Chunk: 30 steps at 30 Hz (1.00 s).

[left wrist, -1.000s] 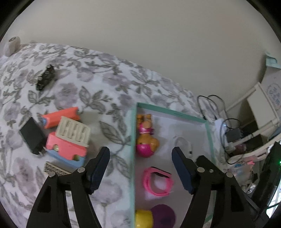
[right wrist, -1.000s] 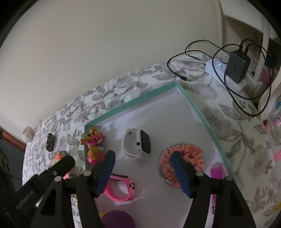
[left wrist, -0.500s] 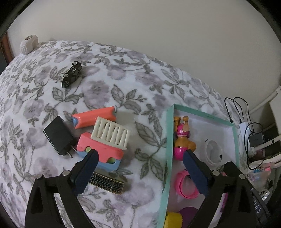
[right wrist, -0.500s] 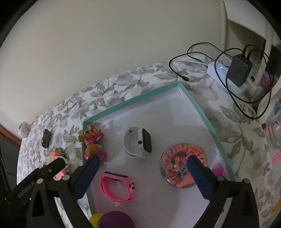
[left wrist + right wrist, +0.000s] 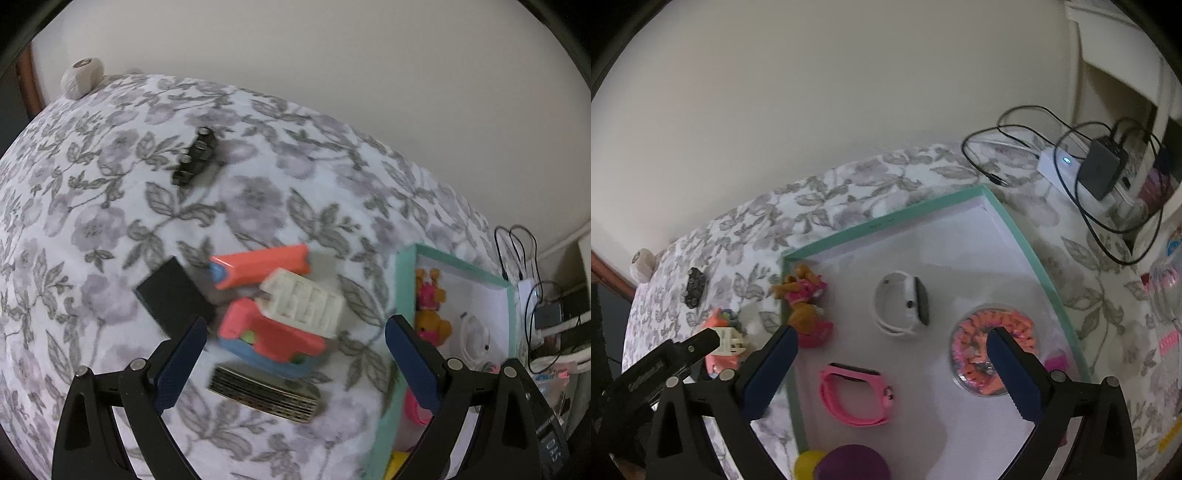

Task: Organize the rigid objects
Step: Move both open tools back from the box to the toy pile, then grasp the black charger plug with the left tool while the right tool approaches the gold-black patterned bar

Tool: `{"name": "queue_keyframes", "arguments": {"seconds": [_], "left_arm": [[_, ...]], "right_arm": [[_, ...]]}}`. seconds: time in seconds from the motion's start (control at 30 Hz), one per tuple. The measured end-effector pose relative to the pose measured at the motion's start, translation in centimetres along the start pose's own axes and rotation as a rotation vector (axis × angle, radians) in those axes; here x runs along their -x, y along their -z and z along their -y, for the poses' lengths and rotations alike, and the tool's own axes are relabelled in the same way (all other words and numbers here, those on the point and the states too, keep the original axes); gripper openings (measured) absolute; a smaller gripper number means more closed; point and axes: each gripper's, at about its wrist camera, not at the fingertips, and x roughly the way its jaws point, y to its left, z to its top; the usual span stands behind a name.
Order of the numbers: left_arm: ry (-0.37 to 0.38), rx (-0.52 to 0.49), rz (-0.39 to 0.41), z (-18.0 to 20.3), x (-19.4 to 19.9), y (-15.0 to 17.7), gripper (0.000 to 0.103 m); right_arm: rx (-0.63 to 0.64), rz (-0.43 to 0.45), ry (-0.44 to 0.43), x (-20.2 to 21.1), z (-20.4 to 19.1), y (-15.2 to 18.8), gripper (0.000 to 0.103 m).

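Both grippers, left (image 5: pixel 293 358) and right (image 5: pixel 892 365), have fingers spread, holding nothing; the left hangs over the coral toy pile (image 5: pixel 275 325) at frame centre, the right over the teal tray (image 5: pixel 1034 258).

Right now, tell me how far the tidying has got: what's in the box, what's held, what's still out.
Done: the toy dog, white watch, pink watch and bead dish lie in the green box.
In hand: nothing; the left gripper and right gripper are both open and empty.
Left: the orange toys, black charger, patterned case and small black piece sit on the bedspread.
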Motion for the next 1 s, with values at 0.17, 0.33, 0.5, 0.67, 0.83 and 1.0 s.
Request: {"name": "queue_keyframes", "arguments": {"seconds": [0.17,0.33,0.5,0.67,0.83,1.0], "left_arm": [[-0.013,0.06,0.043,-3.2,1.1,-1.3,0.098],[-0.002,0.125,0.016,-6.7,1.5,-2.5,0.098],[-0.006,0.202,0.007,-10.6,1.7,-3.2,0.098],[-0.01,0.286,0.008,-14.1,2.1,-3.6,0.098],[-0.009,0.356,-0.004,-16.3,2.0,-3.5,0.098],[-0.013,0.352,-0.009,-16.7,2.1,-3.6,0.098]], "right_arm": [[0.053,0.002,-0.063,0.4,-2.7,0.3,0.103],[0.117,-0.007,-0.098,0.2,-5.8,1.0,0.103],[0.177,-0.023,-0.131,-0.3,-8.8,1.9,0.103],[0.225,-0.039,-0.154,-0.9,-11.2,2.8,0.103],[0.265,-0.068,-0.173,-1.6,-13.2,3.8,0.102],[0.3,-0.102,-0.194,-2.5,-14.8,4.8,0.096]]}}
